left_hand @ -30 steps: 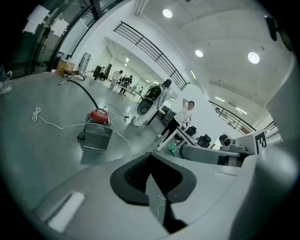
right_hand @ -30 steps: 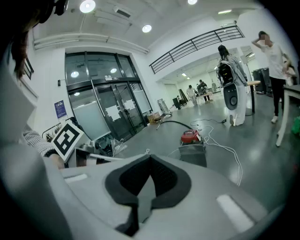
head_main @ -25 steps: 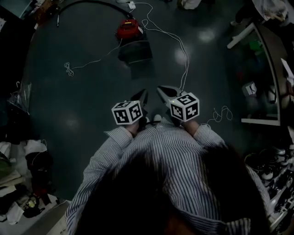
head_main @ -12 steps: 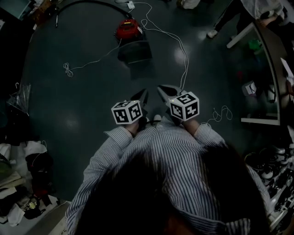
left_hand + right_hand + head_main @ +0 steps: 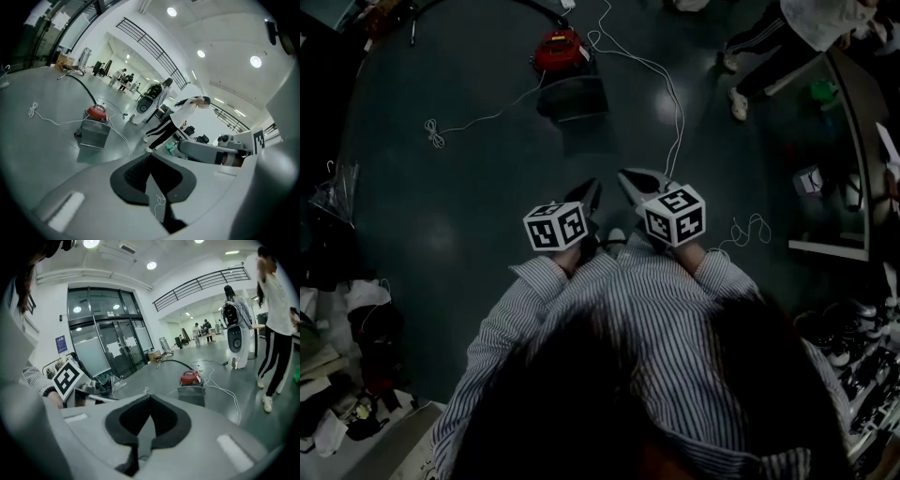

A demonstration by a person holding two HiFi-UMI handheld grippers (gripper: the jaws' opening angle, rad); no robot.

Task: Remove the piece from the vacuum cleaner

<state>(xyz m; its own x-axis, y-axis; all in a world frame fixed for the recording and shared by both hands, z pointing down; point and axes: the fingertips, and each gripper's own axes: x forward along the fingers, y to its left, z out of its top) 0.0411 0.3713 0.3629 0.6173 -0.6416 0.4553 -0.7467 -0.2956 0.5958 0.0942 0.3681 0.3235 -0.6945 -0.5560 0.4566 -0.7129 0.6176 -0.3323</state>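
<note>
The vacuum cleaner [image 5: 560, 49] is a small red canister behind a grey box-like part [image 5: 574, 97], far ahead on the dark floor. A black hose [image 5: 79, 85] curves away behind it. It also shows in the left gripper view as the vacuum cleaner [image 5: 96, 111] and in the right gripper view as the vacuum cleaner [image 5: 190, 377]. My left gripper [image 5: 592, 188] and right gripper [image 5: 625, 176] are held side by side close to my chest, well short of it. Both are shut with nothing between their pads, as the left gripper [image 5: 151, 157] and right gripper [image 5: 150, 397] views show.
A white cable [image 5: 677, 103] runs from the vacuum toward me, and another coil [image 5: 436, 133] lies to the left. A person [image 5: 773, 37] walks at the upper right beside a table [image 5: 830, 248]. Bags and clutter [image 5: 356, 319] line the left, shoes [image 5: 853, 342] the lower right.
The person at the upper right has walked further into view. Both grippers stay shut and nearly still; the view has shifted slightly toward the vacuum.
</note>
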